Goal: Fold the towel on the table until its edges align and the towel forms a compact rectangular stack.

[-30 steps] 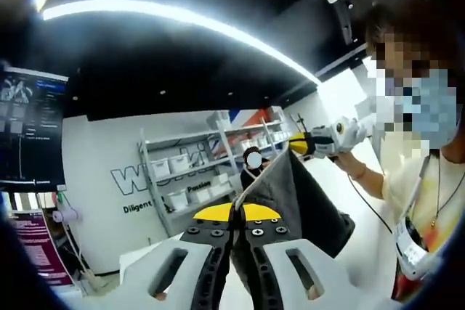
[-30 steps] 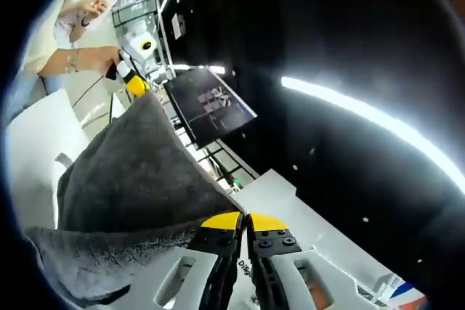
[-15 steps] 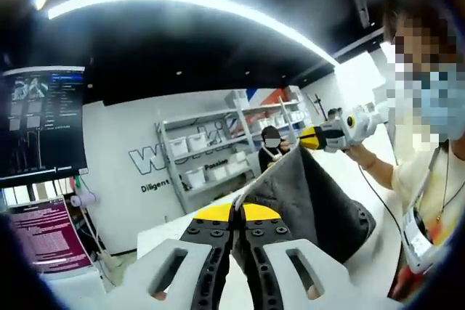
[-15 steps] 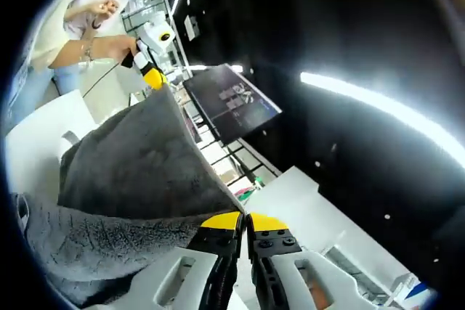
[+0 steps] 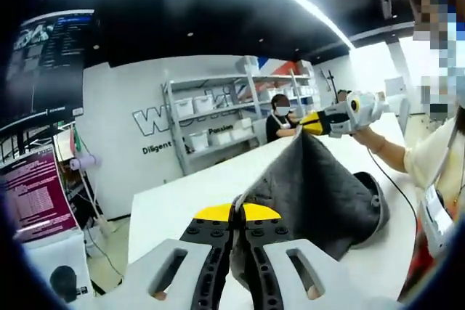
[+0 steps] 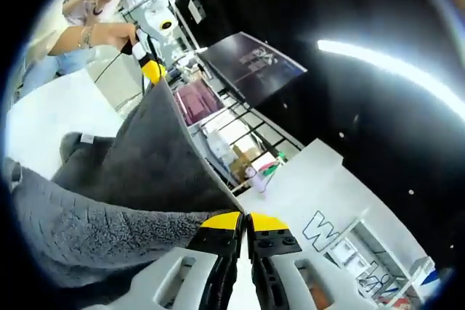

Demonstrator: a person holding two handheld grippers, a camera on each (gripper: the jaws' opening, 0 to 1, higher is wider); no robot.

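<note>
Towel (image 5: 320,186): grey terry, lifted off the white table (image 5: 182,208) by two corners, one in each claw. In the left gripper view it runs from my jaws at 6 o'clock up to a peak at about 2 o'clock, where the far corner is pinched; its lower bulk sags onto the table near 4 o'clock. In the right gripper view the towel (image 6: 131,179) spreads from 6 o'clock out to 9 o'clock, top edge stretched taut toward 11 o'clock.

Left gripper (image 5: 237,217): jaws clenched, a corner of towel nipped between the yellow tips. It also appears in the right gripper view (image 6: 149,67) near 11 o'clock, carried in the person's hand (image 6: 109,34).

Right gripper (image 6: 243,223): jaws clenched on the other corner, cloth running off to 9 o'clock. Seen in the left gripper view (image 5: 314,123) at 2 o'clock, yellow tip buried in the towel's peak.

Step in hand, my judgement: the spread-and-lift stage, with one edge held stretched between both claws and no fold laid down yet. Task early.

Next move calls for: keep both grips firm and the edge taut, lower together so the hanging part lands flat, then carry the held edge over onto the opposite edge, corners matched.

Beyond: shelving with white bins (image 5: 218,125), wall lettering, monitor (image 5: 43,63) at 10 o'clock
</note>
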